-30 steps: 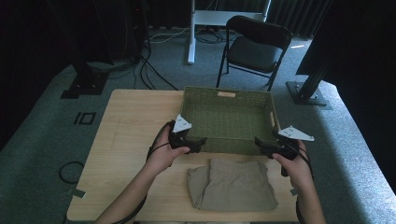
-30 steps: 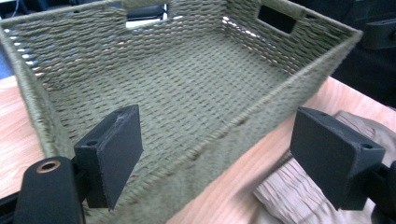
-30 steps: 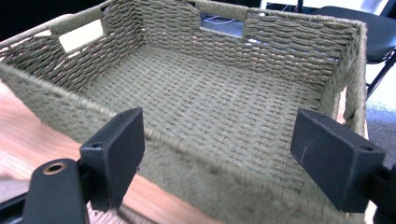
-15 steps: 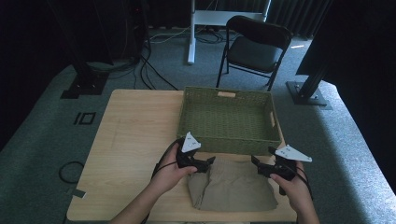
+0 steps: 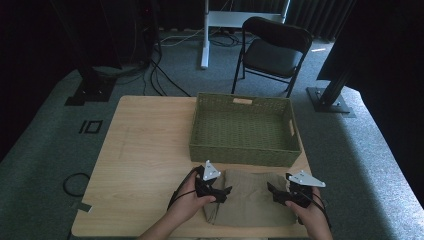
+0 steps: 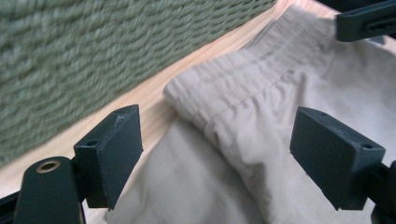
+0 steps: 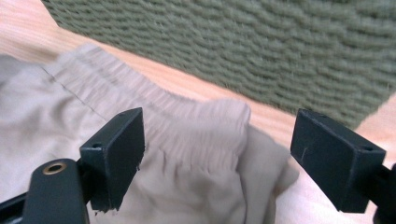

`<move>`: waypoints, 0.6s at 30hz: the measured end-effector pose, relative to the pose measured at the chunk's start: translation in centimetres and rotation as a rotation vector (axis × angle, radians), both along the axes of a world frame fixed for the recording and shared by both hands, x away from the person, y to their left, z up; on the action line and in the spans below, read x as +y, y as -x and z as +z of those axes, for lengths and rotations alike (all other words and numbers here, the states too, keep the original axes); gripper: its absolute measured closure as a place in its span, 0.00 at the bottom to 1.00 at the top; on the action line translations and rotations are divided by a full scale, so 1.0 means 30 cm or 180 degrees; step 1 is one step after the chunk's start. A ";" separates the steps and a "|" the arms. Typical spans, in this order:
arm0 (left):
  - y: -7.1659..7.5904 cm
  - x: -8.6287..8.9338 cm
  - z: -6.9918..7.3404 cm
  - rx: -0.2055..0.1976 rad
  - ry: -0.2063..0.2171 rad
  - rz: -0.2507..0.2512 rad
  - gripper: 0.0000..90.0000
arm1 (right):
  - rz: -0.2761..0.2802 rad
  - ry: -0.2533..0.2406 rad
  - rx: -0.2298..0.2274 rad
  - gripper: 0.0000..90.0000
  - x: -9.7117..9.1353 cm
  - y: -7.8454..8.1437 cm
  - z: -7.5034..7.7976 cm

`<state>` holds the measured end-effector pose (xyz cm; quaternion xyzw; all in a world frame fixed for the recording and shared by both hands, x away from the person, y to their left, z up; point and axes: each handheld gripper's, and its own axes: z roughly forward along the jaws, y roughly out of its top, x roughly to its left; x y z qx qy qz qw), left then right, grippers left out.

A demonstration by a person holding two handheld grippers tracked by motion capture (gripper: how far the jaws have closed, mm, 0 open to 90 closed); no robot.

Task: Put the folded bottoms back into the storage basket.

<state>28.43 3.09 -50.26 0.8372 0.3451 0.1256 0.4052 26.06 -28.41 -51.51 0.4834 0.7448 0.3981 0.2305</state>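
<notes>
Folded garment [image 5: 250, 197] lies before the basket [image 5: 245, 156] (both on table [image 5: 145, 150]).

The person's arms are bare, with no sleeves on them. Each hand holds a black tool. The left gripper [image 5: 223, 192] has a grey plate with three corners on top, and small dark dots sit on the plate. The right gripper [image 5: 274, 194] has the same kind of plate. A thin black cable runs back from each tool. The fingers [image 6: 116, 151] are dark flat blocks, each with a small hole. A brass ring sits below one block.
</notes>
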 end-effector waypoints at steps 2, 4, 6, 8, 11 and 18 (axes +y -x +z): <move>0.006 0.001 -0.016 0.0043 -0.0047 -0.0016 0.20 | -0.0014 0.0020 0.0039 0.19 -0.004 0.003 -0.019; 0.011 0.002 -0.037 0.0074 -0.0062 0.0020 0.20 | -0.0037 0.0060 0.0082 0.19 -0.007 0.005 -0.037; 0.019 0.001 -0.055 0.0088 -0.0118 0.0016 0.20 | -0.0063 0.0056 0.0110 0.19 -0.012 0.007 -0.049; 0.025 -0.001 -0.074 0.0115 -0.0148 0.0044 0.20 | -0.0086 0.0078 0.0129 0.19 -0.015 0.010 -0.058; 0.025 -0.002 -0.100 0.0140 -0.0160 0.0104 0.20 | -0.0093 0.0081 0.0180 0.19 -0.018 0.013 -0.075; 0.015 -0.010 -0.141 0.0184 -0.0248 0.0068 0.20 | -0.0149 0.0096 0.0308 0.17 -0.025 0.003 -0.114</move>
